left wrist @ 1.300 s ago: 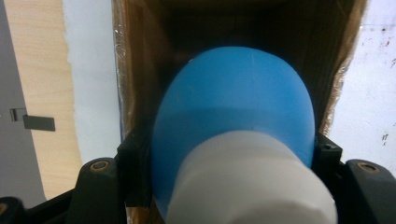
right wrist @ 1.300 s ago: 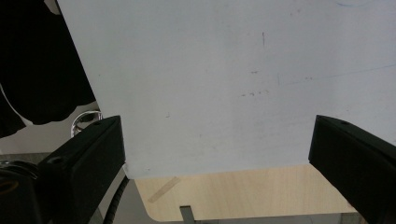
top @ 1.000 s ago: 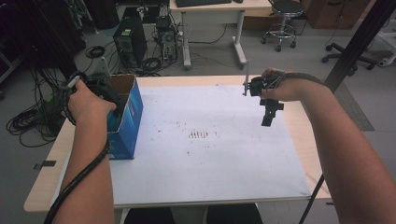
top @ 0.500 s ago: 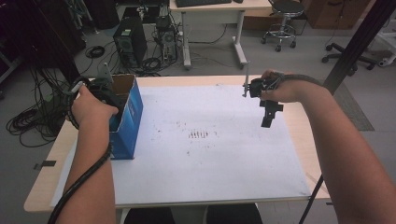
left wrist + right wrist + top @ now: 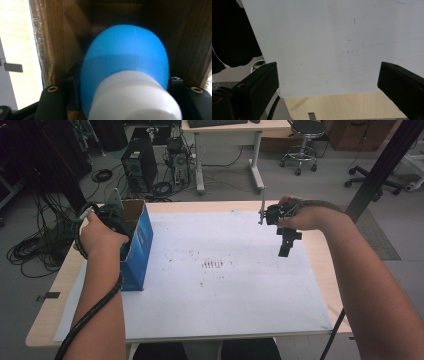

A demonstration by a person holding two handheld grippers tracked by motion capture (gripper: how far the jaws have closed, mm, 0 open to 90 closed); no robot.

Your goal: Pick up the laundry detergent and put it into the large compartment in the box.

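A blue bottle (image 5: 125,55) with a white cap (image 5: 135,97) sits between the jaws of my left gripper (image 5: 124,89), which is shut on it. Brown cardboard walls surround the bottle, so it is inside the open blue box (image 5: 140,245) at the table's left. In the high view the left gripper (image 5: 107,217) reaches into the box's mouth, with the hand covering most of it. My right gripper (image 5: 285,247) hangs above the white sheet (image 5: 225,285) at the right, pointing down. Its jaws stand wide apart, with nothing between them (image 5: 329,72).
The white sheet (image 5: 324,37) covers most of the wooden table (image 5: 55,290) and carries faint dark marks (image 5: 215,265) in the middle. Cables trail from both grippers. Beyond the table stand a desk (image 5: 225,130), computer towers (image 5: 137,165) and chairs (image 5: 300,140).
The left hand has shifted slightly at the box's mouth. The right hand has kept still.
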